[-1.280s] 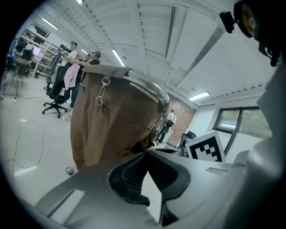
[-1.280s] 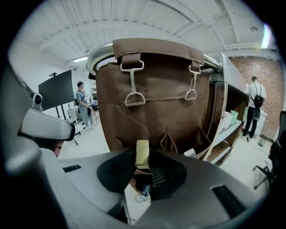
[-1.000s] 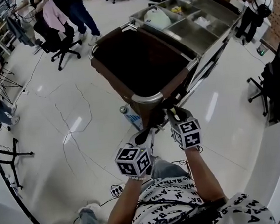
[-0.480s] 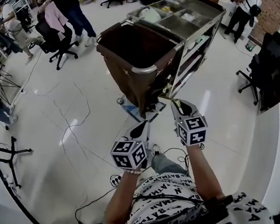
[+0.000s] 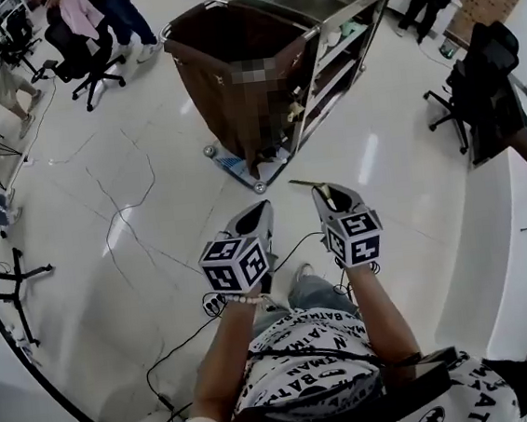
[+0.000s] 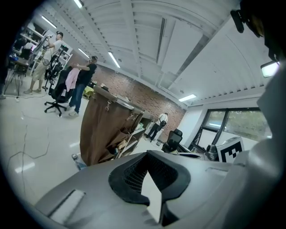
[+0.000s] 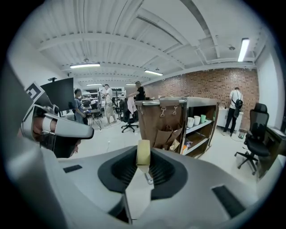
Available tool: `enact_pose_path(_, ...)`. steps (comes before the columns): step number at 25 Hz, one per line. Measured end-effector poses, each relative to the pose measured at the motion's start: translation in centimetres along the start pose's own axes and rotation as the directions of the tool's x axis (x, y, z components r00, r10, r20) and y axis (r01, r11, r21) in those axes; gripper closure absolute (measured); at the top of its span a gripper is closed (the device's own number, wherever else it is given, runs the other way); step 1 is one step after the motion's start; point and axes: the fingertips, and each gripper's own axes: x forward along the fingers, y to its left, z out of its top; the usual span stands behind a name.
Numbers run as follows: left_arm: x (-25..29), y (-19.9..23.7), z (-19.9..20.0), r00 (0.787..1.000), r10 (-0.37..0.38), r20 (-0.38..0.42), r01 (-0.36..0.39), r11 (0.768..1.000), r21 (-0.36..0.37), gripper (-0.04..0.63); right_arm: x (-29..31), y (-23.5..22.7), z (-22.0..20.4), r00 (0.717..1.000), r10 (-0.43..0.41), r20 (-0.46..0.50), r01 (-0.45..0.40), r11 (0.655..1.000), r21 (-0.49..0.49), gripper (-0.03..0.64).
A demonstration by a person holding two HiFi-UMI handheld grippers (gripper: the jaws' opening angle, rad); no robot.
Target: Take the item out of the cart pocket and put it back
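Right tool (image 7: 143, 166): item (image 7: 143, 153) upright, edgewise

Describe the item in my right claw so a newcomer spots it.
Find the cart with the brown bag; the two claws hang in front of it. The right claw pinches a small, flat, pale yellow piece at its tip; the left claw is shut and empty.

The head camera looked steeply down from above, the steel cart with its brown fabric bag (image 5: 214, 56) well ahead. The cameras on the left gripper (image 5: 260, 211) and right gripper (image 5: 326, 192) faced forward along their jaws, both catching that cart.
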Motion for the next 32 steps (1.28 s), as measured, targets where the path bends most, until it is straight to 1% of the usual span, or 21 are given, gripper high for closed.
enact_pose_path(4, -1.0, -1.5, -1.0, 1.0, 0.004, 0.004, -0.004, 1.0, 0.013, 0.595, -2.2, 0.3, -1.6, 1.0, 0.012, 0.007, -0.012, 0.999, 0.039, 0.538)
enact_pose_path(10, -0.4, -4.1, -1.8, 1.0, 0.009, 0.009, -0.009, 0.999, 0.042, 0.595, -5.1, -1.6, -2.4, 0.999, 0.018, 0.04, -0.021, 0.995, 0.096, 0.538)
enact_pose_path(17, -0.7, -6.5, -2.3, 0.999, 0.025, 0.025, -0.027, 0.997, 0.079, 0.595, -7.6, -2.1, -2.5, 0.997, 0.042, 0.07, -0.049, 0.994, 0.102, 0.538)
enact_pose_path(22, -1.1, -7.2, -3.1, 0.999, 0.048, 0.024, -0.049, 0.996, 0.071, 0.595, -8.9, -1.8, -2.9, 0.994, 0.073, 0.078, -0.083, 0.988, 0.131, 0.54)
enact_pose_path(26, -1.4, -7.7, -3.4, 0.999, 0.043, 0.018, -0.044, 0.996, 0.082, 0.595, -9.4, -1.9, -3.0, 0.994, 0.077, 0.083, -0.087, 0.987, 0.134, 0.54)
enact_pose_path(32, -2.1, -8.3, -3.4, 0.999, 0.032, 0.039, -0.035, 0.996, 0.083, 0.595, -9.9, -1.5, -3.2, 0.993, 0.082, 0.084, -0.092, 0.988, 0.125, 0.54)
